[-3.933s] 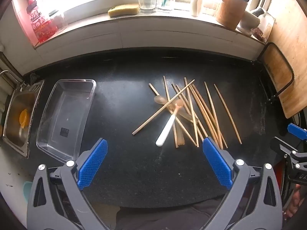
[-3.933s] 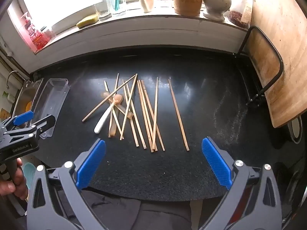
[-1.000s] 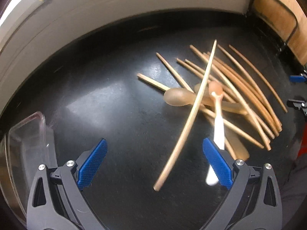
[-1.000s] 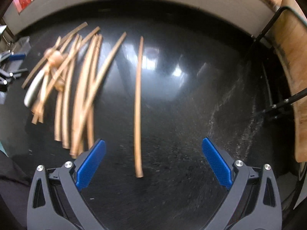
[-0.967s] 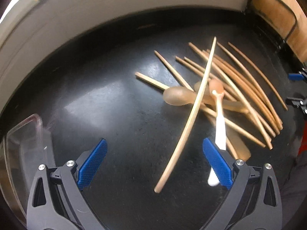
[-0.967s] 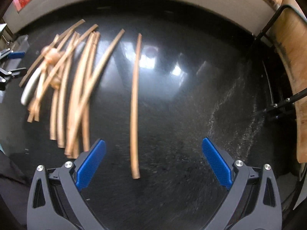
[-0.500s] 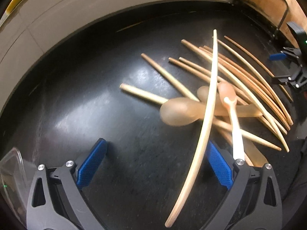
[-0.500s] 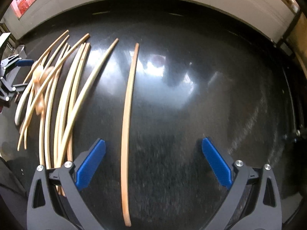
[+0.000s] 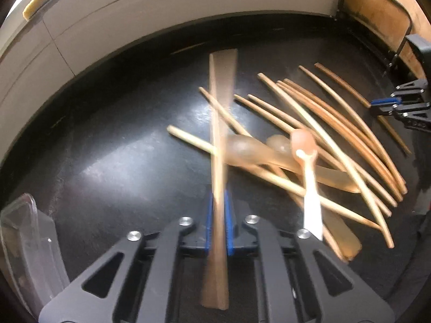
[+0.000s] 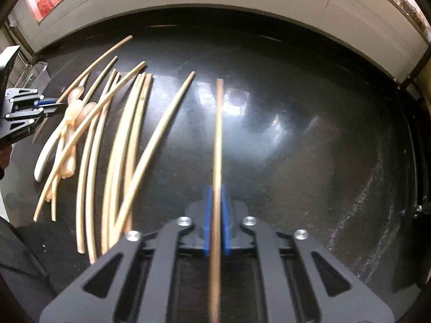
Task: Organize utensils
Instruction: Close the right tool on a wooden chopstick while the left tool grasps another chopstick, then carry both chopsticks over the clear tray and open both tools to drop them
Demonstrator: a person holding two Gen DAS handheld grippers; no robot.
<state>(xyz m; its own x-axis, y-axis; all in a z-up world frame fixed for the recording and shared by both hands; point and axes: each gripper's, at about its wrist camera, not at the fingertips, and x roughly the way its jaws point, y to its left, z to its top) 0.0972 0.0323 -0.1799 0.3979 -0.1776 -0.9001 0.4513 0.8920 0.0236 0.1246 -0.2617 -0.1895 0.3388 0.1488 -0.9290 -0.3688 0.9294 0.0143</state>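
Both claws have just snapped together: left gripper [image 9: 217, 224] clamps one chopstick [image 9: 216, 123], right gripper [image 10: 215, 224] another chopstick [image 10: 217, 145]. Lift each straight, toward twelve o'clock, clear of the pile [image 9: 336, 145].

The chopstick [image 9: 218, 145] clamped in the left tongs [image 9: 217, 228] is smeared by motion, its far end fanned wide. The clear tray [image 9: 25, 242] is cut by the frame's left edge. The other chopstick [image 10: 217, 145] runs off the bottom edge.

A home kitchen: black stone countertop [image 10: 296, 148], wooden chopsticks [image 10: 121, 148], spoons [image 9: 247, 150], pale tiled backsplash [image 9: 134, 27].
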